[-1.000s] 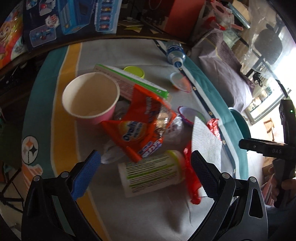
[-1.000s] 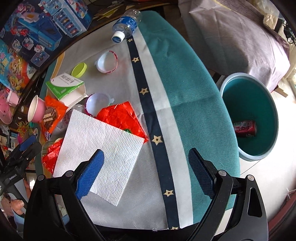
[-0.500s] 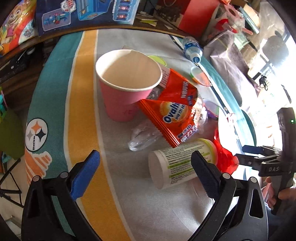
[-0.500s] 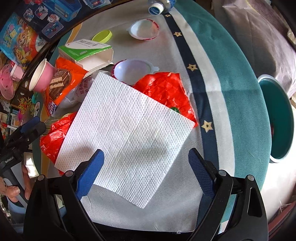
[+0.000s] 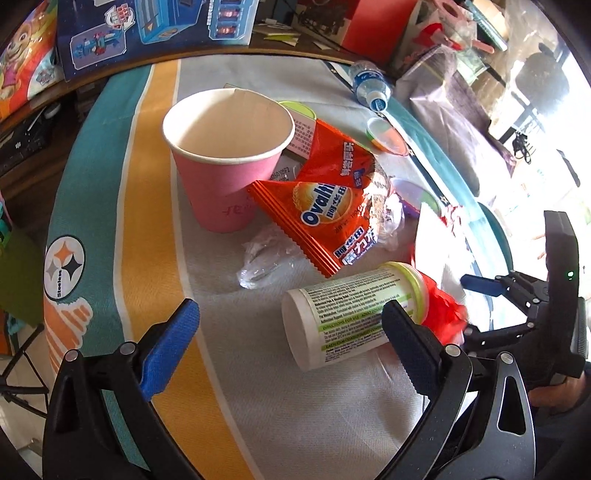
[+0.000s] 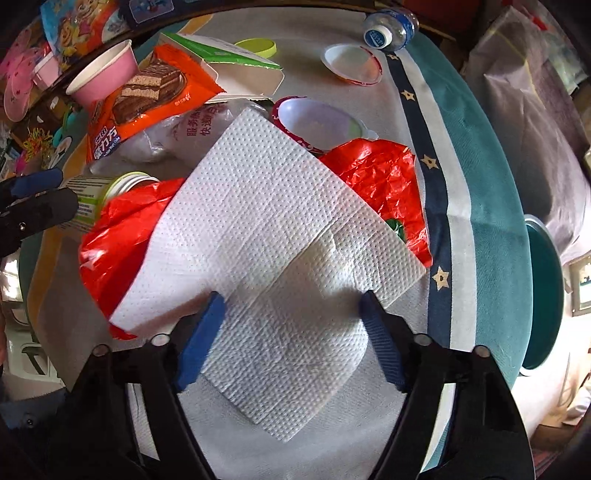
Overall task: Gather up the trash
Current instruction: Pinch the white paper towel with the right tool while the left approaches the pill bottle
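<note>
Trash lies heaped on a round table. A white paper towel (image 6: 273, 236) lies flat over a red plastic wrapper (image 6: 376, 181). My right gripper (image 6: 291, 332) is open, its jaws down on either side of the towel's near part. A white canister with a green lid (image 5: 347, 314) lies on its side just in front of my left gripper (image 5: 291, 339), which is open and empty. A pink paper cup (image 5: 229, 162) stands upright, with an orange Ovaltine packet (image 5: 328, 206) leaning beside it. The teal bin (image 6: 543, 295) sits beyond the table's right edge.
A water bottle (image 6: 388, 29), a small white tub (image 6: 351, 62), a purple-rimmed cup (image 6: 317, 122), a green-and-white carton (image 6: 229, 55), a yellow lid (image 6: 258, 46) and clear plastic film (image 5: 266, 254) lie on the cloth. Toy boxes (image 5: 147, 33) line the far edge.
My right gripper moved forward and down onto the paper towel, and its jaws narrowed. My left gripper drew closer to the canister and pink cup.
</note>
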The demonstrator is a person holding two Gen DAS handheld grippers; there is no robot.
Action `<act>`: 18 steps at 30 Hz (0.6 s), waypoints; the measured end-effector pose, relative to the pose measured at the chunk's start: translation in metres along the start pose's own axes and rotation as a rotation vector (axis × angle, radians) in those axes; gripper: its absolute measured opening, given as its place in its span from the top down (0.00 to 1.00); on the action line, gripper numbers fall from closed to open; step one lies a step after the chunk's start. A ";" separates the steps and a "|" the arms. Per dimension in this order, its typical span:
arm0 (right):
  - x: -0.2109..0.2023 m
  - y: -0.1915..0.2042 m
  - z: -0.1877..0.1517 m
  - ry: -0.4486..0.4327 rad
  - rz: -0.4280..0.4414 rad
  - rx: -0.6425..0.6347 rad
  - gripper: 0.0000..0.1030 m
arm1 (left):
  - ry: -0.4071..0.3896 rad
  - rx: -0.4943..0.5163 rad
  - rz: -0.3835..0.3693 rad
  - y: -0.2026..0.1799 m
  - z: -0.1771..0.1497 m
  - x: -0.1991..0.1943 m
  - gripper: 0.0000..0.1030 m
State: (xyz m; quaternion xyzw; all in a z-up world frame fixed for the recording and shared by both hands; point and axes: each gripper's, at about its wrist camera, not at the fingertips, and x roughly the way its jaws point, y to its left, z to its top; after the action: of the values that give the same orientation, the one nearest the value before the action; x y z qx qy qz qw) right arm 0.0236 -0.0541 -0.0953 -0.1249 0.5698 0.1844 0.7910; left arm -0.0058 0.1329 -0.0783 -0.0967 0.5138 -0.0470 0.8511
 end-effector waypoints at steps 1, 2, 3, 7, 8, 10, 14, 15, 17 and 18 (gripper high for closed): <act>-0.004 -0.003 0.000 -0.005 0.008 0.011 0.75 | 0.003 0.005 0.003 -0.002 0.000 0.000 0.04; -0.006 -0.007 0.000 0.004 0.030 0.033 0.88 | 0.004 0.009 0.004 -0.004 0.000 0.000 0.04; -0.008 -0.013 -0.001 0.011 0.059 0.062 0.88 | 0.005 0.016 0.003 -0.007 -0.001 -0.001 0.04; -0.018 -0.033 -0.010 0.002 0.124 0.138 0.90 | -0.001 0.057 0.004 -0.019 0.001 -0.005 0.04; -0.021 -0.039 -0.012 -0.004 0.142 0.155 0.90 | -0.006 0.072 0.004 -0.023 0.001 -0.006 0.04; -0.026 -0.050 -0.013 -0.012 0.173 0.189 0.90 | -0.009 0.101 0.008 -0.032 0.003 -0.006 0.04; -0.031 -0.062 -0.015 -0.029 0.153 0.204 0.94 | 0.008 0.144 0.022 -0.046 0.005 -0.001 0.04; -0.032 -0.066 -0.014 -0.032 0.149 0.213 0.94 | 0.014 0.157 0.028 -0.049 0.006 0.000 0.04; -0.031 -0.078 -0.013 -0.040 0.134 0.242 0.94 | 0.024 0.201 0.045 -0.055 0.003 0.001 0.04; -0.032 -0.083 -0.013 -0.041 0.132 0.258 0.94 | 0.027 0.238 0.058 -0.058 0.001 0.001 0.04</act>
State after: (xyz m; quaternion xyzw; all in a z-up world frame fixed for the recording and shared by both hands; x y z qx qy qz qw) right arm 0.0392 -0.1386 -0.0706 0.0193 0.5796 0.1636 0.7981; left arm -0.0029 0.0762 -0.0664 0.0206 0.5186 -0.0842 0.8506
